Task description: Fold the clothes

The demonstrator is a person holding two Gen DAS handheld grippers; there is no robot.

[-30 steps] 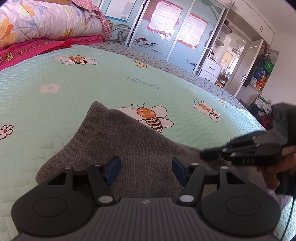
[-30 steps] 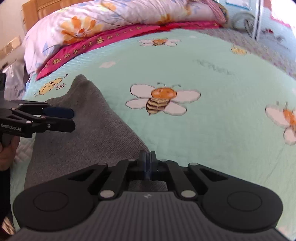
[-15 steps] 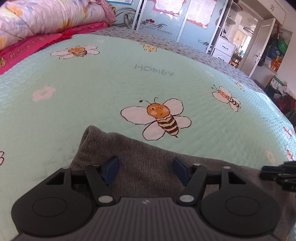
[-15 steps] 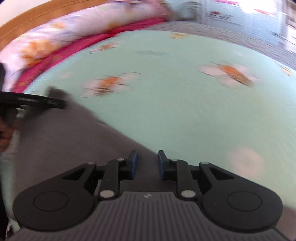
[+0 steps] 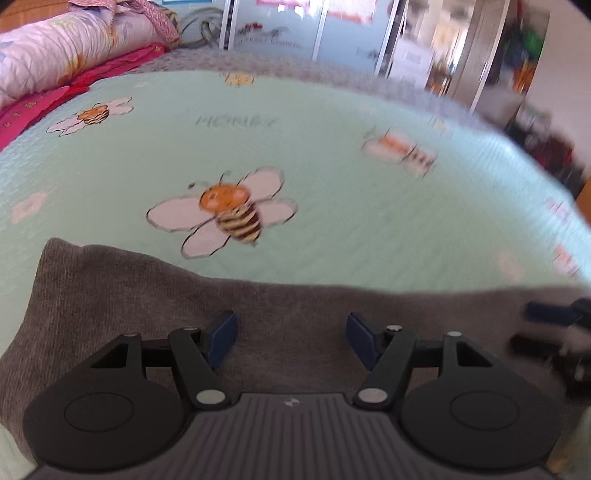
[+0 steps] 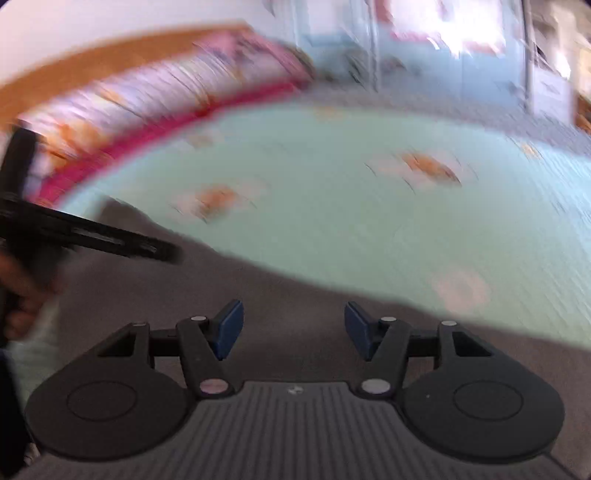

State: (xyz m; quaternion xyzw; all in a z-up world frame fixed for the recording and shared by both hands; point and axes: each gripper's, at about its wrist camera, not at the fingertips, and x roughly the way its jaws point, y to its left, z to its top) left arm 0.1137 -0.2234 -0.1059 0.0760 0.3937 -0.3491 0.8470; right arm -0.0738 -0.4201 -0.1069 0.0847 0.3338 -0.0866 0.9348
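A grey knitted garment lies flat on the mint bedspread, filling the near part of both views. My left gripper hovers over it, open, with only cloth seen behind the blue pads. My right gripper is over the same garment with its jaws opening, and nothing sits between them. In the left wrist view the right gripper shows blurred at the right edge. In the right wrist view the left gripper reaches in from the left, held by a hand.
The mint bedspread with bee prints spreads beyond the garment. A floral quilt and a pink cover lie at the head of the bed. Wardrobe doors and a cluttered doorway stand past the far edge.
The right gripper went from shut to wide apart and swung sideways. The left gripper slid along the garment, whose far edge now lies straight across its view.
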